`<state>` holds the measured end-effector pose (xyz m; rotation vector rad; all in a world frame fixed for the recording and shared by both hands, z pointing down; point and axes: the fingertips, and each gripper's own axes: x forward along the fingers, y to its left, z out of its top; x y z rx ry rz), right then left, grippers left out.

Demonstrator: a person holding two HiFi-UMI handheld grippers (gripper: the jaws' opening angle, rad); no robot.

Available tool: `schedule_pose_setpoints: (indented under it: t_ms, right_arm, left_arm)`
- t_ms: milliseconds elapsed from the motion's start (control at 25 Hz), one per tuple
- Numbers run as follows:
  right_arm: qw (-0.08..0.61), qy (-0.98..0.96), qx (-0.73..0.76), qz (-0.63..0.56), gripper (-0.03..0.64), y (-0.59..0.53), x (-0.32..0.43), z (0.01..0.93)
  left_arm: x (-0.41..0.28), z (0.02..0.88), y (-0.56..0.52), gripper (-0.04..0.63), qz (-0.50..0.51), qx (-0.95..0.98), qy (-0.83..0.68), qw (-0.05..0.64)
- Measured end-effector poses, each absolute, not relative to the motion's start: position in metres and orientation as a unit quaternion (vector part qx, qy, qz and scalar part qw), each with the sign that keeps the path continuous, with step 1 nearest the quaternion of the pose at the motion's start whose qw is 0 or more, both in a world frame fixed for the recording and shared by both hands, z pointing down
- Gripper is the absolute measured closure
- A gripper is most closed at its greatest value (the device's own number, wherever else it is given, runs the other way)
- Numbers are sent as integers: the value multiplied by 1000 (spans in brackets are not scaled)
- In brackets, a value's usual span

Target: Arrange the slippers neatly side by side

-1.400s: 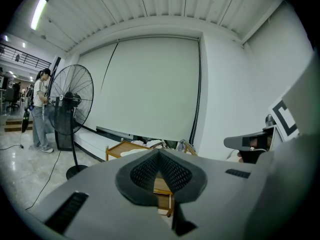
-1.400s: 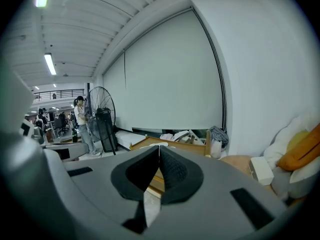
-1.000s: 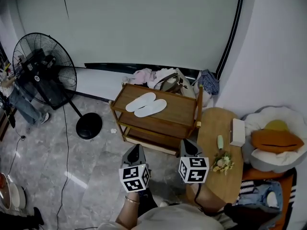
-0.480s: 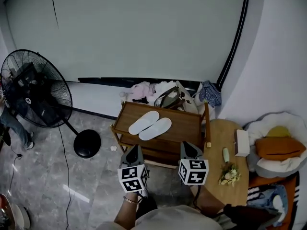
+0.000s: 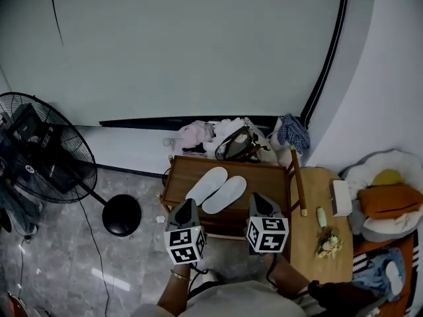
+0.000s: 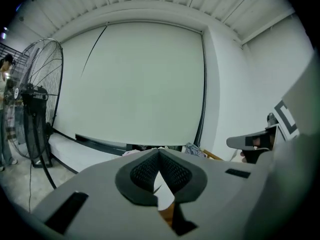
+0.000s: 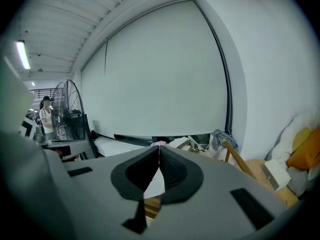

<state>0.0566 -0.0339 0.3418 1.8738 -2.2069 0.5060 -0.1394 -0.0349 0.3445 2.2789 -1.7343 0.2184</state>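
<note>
Two white slippers (image 5: 206, 183) (image 5: 225, 194) lie close together, slanted, on the top board of a low wooden rack (image 5: 264, 177). My left gripper (image 5: 187, 204) is shut and empty, its tips just short of the rack's near edge, below the slippers. To their right, my right gripper (image 5: 258, 197) hangs over the rack's near right corner, shut with nothing in it. In the left gripper view the jaws (image 6: 159, 152) meet at the tips, and a strip of white slipper (image 6: 163, 191) shows below them. The right gripper view has its jaws (image 7: 159, 147) closed too, with slipper (image 7: 152, 183) behind.
A standing fan (image 5: 36, 156) with a round base (image 5: 122, 214) stands at the left. A wooden side table (image 5: 310, 243) at the right carries a white box (image 5: 342, 197), a small bottle (image 5: 321, 216) and flowers (image 5: 327, 241). Clothes and a bag (image 5: 232, 140) are heaped behind the rack; cushions (image 5: 390, 200) far right.
Both grippers have come forward toward the rack, which now sits right at their tips. The fan has slid to the left edge. Both stay shut.
</note>
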Motion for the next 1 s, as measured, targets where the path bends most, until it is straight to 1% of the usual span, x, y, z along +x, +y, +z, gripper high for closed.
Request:
schedule_pose_setpoints:
  t_ms: [240,640,1000]
  right_arm:
    - [109,-720,661,181,583,-47,46,355]
    - [150,-705,657,219,583,-72,52,396]
    - [176,-705,645,236,583,-87,52,428]
  left_arm:
    - [-163,354,-69,588,84,796,-583,138]
    - [-154,404,-81,587,108,787,-576,194]
    - [-145,440,-87,587,144,784,-567,208]
